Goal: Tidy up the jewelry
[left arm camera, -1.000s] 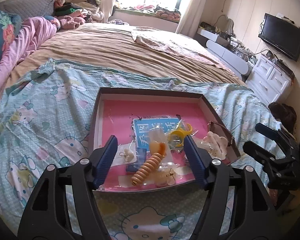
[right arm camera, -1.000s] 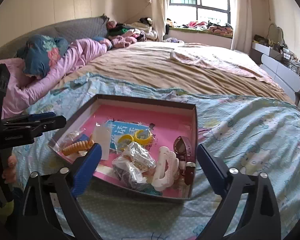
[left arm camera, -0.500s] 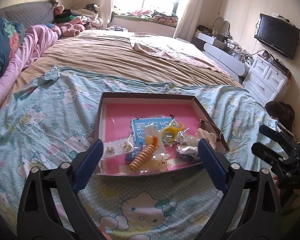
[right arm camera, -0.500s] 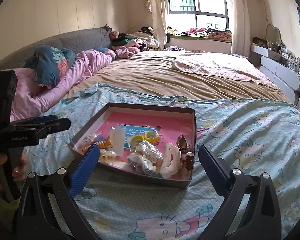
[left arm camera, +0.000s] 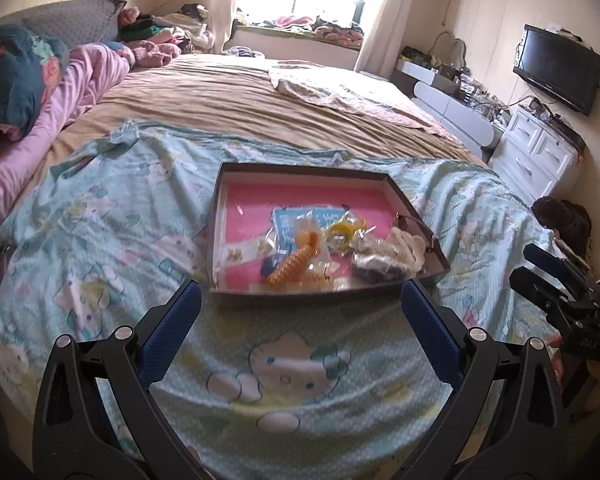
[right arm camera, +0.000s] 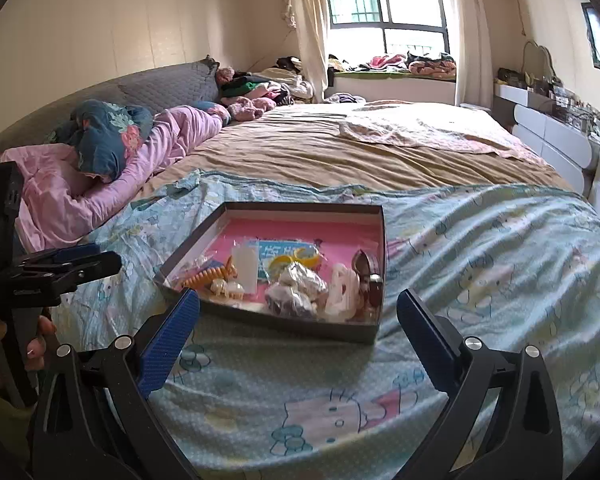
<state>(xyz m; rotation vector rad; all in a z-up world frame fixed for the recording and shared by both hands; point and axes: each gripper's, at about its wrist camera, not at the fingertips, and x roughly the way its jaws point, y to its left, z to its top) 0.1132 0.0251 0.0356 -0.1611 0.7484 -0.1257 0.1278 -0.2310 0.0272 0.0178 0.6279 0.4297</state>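
Observation:
A shallow dark box with a pink floor lies on the Hello Kitty sheet. In it lie an orange spiral hair tie, yellow rings, a white hair claw, small bagged pieces, a blue card and a brown strap. My left gripper is open and empty, short of the box's near wall. My right gripper is open and empty, near the box's near wall.
The box rests on a turquoise cartoon sheet over a wide bed with a tan cover. Pink bedding and pillows lie left. A white dresser and a wall TV stand right.
Both grippers have drawn back from the box, which now looks smaller and farther. The left gripper's jaws have opened wider. The contents have not moved.

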